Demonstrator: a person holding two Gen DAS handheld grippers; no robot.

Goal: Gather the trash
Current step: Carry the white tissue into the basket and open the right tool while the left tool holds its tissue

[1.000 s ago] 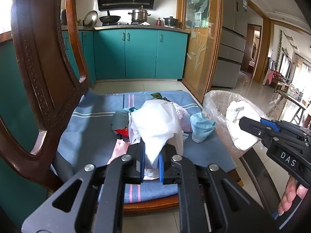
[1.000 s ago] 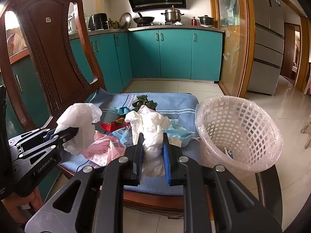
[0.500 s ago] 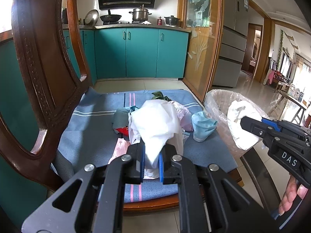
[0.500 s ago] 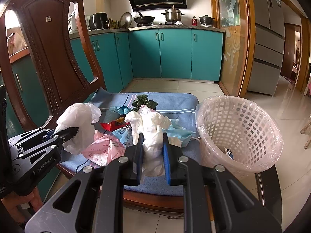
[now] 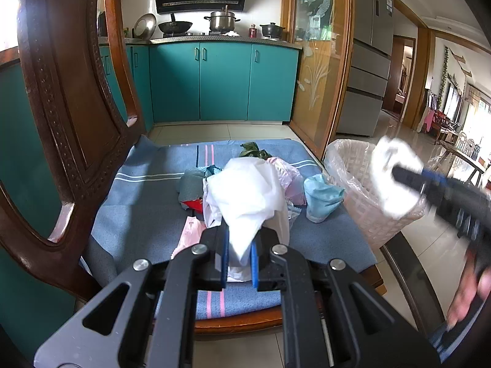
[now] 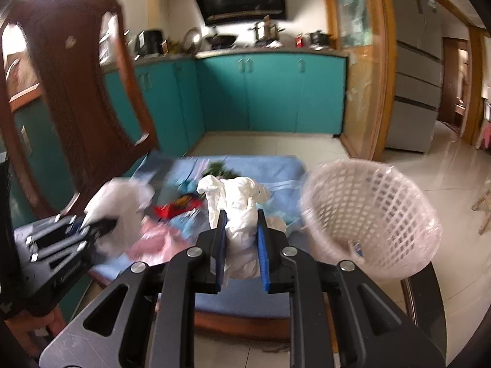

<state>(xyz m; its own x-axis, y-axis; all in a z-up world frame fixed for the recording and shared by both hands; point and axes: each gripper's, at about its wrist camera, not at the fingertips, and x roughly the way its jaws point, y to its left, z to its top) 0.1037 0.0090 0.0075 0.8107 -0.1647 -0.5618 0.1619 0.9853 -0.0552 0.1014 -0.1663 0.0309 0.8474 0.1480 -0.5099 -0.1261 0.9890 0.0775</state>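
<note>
White lattice basket [image 6: 368,214] with clear liner, small scrap [image 6: 357,248] inside

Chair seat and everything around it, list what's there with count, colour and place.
white plastic bag: one, white, in left gripper
crumpled tissue: one, white, in right gripper
pink wrapper: one, pink, seat front
red wrapper: one, red, mid seat
blue mask: one, light blue, seat's right side
green leaves: one bunch, green, seat back
cushion: one, blue striped, on chair
chair: one, dark wood
basket: one, white, lined, right of seat
left gripper: black, shut
right gripper: black, shut
</note>
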